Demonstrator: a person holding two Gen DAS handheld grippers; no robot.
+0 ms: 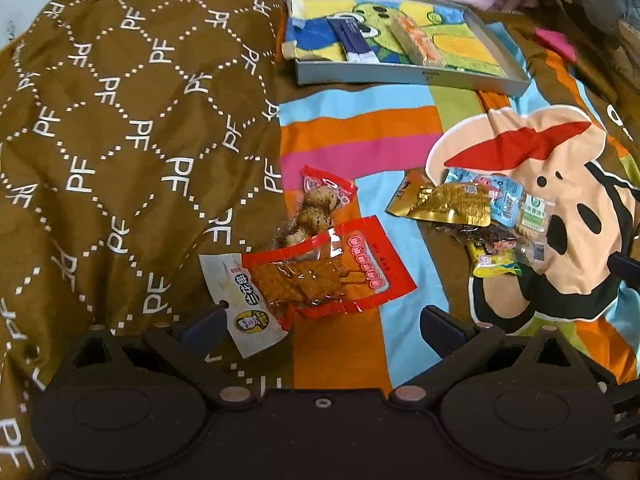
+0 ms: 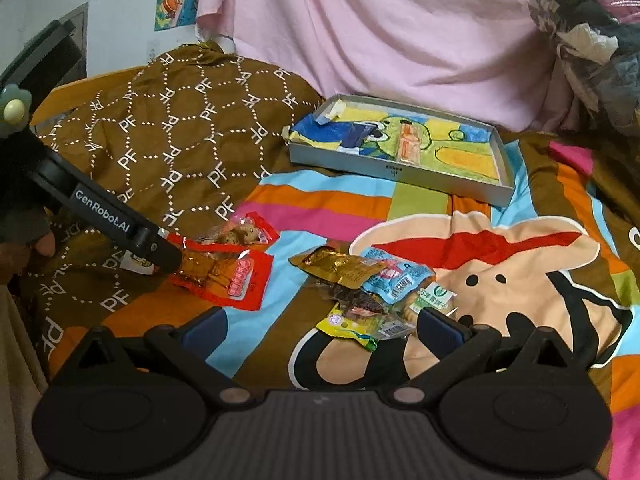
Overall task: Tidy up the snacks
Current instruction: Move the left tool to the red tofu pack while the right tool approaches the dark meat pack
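Snacks lie in two loose clusters on a cartoon-print bedspread [image 2: 500,280]. Only the right wrist view shows the left gripper [image 2: 176,258] from outside, its tip at the red tofu packet [image 1: 332,276], and a gloved hand [image 2: 24,228]. That packet overlaps a white packet [image 1: 240,308] and an egg packet [image 1: 320,204]. Both grippers' jaws stand released, the right gripper [image 2: 320,328] above the gold, blue and yellow packets [image 2: 360,288]. Behind, a shallow grey box [image 1: 400,76] holds an orange bar [image 1: 416,40] and a blue packet [image 1: 352,36].

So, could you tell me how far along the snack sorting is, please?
Early. Two packets already lie in the grey tray. The open left tool is closing in on the red packet; the right tool is open too. Both piles, including the gold packet, remain on the blanket.
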